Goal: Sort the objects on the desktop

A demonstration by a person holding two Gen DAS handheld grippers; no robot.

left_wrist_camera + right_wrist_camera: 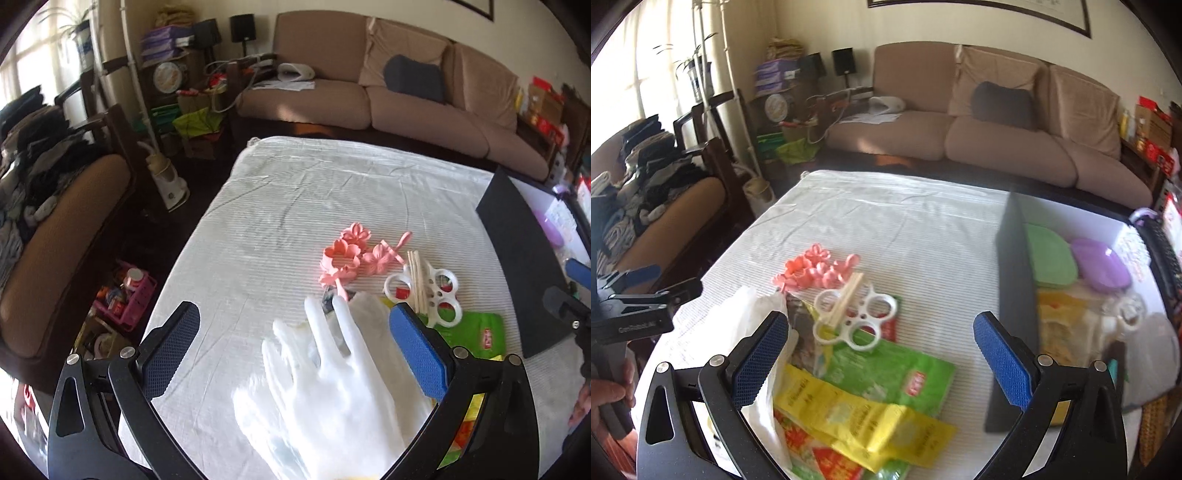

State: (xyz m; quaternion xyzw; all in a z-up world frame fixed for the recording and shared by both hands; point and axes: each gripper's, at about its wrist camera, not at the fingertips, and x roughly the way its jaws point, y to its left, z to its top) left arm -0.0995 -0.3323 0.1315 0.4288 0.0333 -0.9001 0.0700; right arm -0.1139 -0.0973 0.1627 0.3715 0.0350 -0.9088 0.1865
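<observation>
Between the fingers of the left claw, which stand wide apart and grip nothing, lies a white glove on the striped worktop. Just ahead of that claw, past the glove's fingertips, sits a pink flower clip, and to its right a white ring holder with a few wooden sticks laid across it. A green packet shows just beyond the claw's right finger.

The right claw is also spread open and empty. Directly under and ahead of it is a heap of flat packets: the green packet in the middle, a yellow packet lying across its near edge, and a red-and-yellow one closest, partly hidden. A white bag lies by the claw's left finger, touching the pile. The ring holder rests on the far end of the green packet with the sticks across it, and the flower clip is just beyond, on bare cloth.

To the right of the right claw stands a dark box, its near wall upright. Inside it are a green case and a purple case side by side at the far end, with yellow packets nearer; the contents there are blurred. At the far left of the right view, the left claw is seen from the side, well apart from the pile, and a hand holds its grip.
</observation>
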